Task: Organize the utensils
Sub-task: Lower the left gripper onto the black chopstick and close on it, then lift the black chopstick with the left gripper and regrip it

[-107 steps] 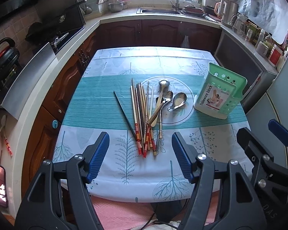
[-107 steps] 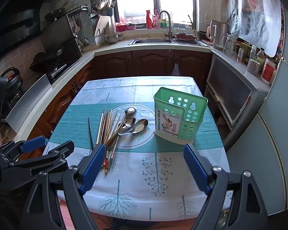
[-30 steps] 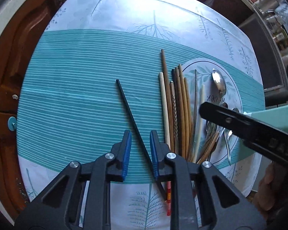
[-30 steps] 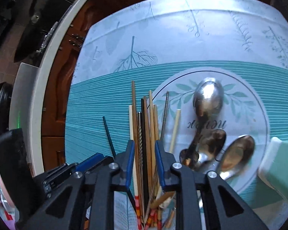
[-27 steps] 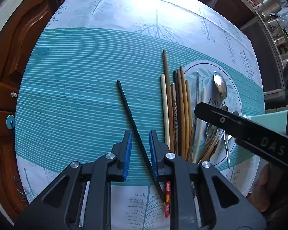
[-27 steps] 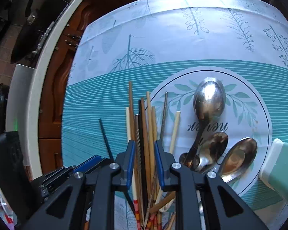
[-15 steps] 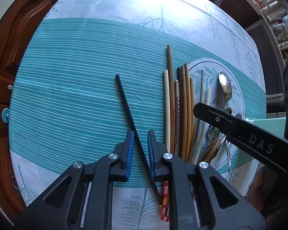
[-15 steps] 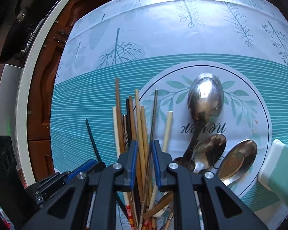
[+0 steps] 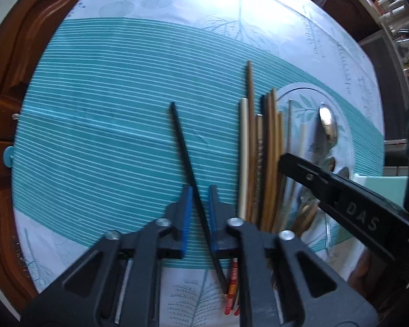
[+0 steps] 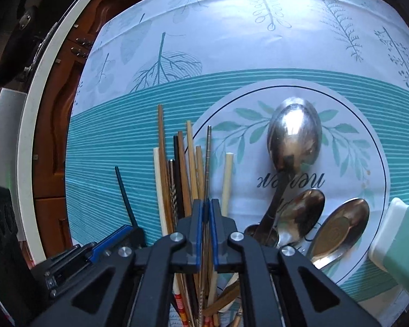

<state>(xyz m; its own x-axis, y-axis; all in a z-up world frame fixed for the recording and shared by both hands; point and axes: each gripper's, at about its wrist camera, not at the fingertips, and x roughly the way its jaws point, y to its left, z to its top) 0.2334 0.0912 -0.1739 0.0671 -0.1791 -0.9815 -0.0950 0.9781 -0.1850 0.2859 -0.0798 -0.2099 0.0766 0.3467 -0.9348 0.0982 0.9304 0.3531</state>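
On the left wrist view, my left tongs [image 9: 198,204] were slightly spread astride the black chopstick [image 9: 184,152] lying alone on the bench [image 9: 95,109]. On the right wrist view, my right tongs [image 10: 206,212] were pinching the steel chopstick [image 10: 208,158] in the chopstick bundle [image 10: 177,179] beside the spoons [image 10: 294,136].

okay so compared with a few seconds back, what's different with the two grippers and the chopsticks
Both grippers came down from above the near table edge to the utensil pile and narrowed. The left gripper now straddles the lone black chopstick, a small gap still showing. The right gripper has closed almost fully around the thin metal chopstick. The chopstick bundle, the spoons and the green holder lie as before.
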